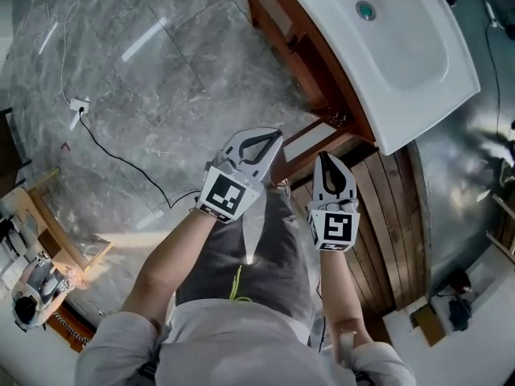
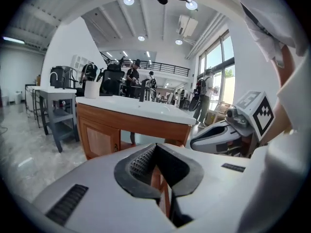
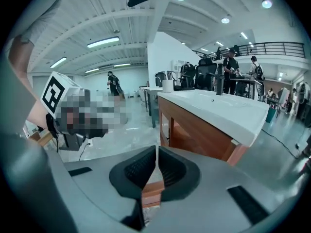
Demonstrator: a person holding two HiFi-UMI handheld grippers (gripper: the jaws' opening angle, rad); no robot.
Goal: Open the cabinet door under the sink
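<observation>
**Cabinet door [image 1: 315,141] stands open under the sink [image 1: 402,55], with both grippers held before it**

The cabinet door is seen angled out from the front of the wooden cabinet [image 1: 298,47], below the near corner of the white sink, with its free edge turned toward the person.

Both bare forearms are stretched forward from the body. The left one runs up from the lower left at a slant and the right one runs almost straight ahead. The left gripper [image 1: 273,137] is held near the outer edge of the door, and its jaws are pressed together at the tips. The right gripper [image 1: 326,161] is held just beside it on the right, pointing at the door, and its jaws are likewise pressed together. Only wood beyond the jaws is seen through the hollow behind each pair of pads. No contact with the door can be made out.

Two grippers are counted, each with one marker cube facing up. One sink and one drain [image 1: 366,10] are counted. In the left gripper view a second, closed door [image 2: 99,140] is shown, with one knob. One cable [image 1: 121,159] lies on the grey floor [image 1: 161,79].
</observation>
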